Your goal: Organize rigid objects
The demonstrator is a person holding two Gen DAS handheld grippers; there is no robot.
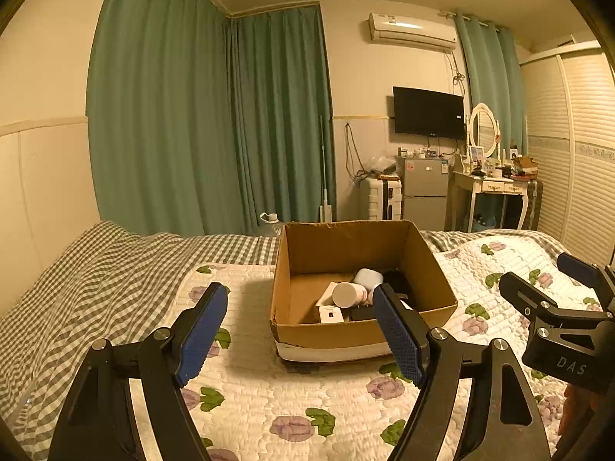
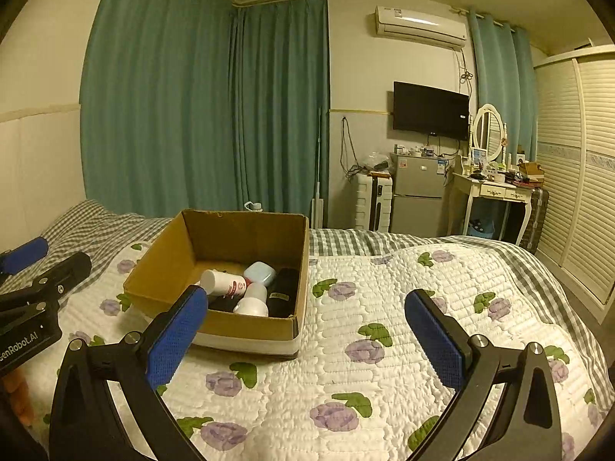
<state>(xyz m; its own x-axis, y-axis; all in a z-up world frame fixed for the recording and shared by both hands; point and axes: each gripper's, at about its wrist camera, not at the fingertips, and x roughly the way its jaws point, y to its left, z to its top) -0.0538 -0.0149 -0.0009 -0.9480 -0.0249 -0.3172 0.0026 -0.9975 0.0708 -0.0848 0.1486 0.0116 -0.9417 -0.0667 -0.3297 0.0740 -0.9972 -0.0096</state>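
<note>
Right wrist view: we hold both tongs [image 2: 305, 324] spread and empty near the open brown cardboard box [image 2: 246, 328], bottles already inside.

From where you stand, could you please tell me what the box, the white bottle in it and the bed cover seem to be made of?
The box looks like brown corrugated cardboard, matte, with a raw cut rim. The white bottle seems to be smooth plastic with a printed red label, though its sheen is faint. The bed cover appears to be soft quilted fabric: stitched puffy rows with printed purple flowers.
</note>
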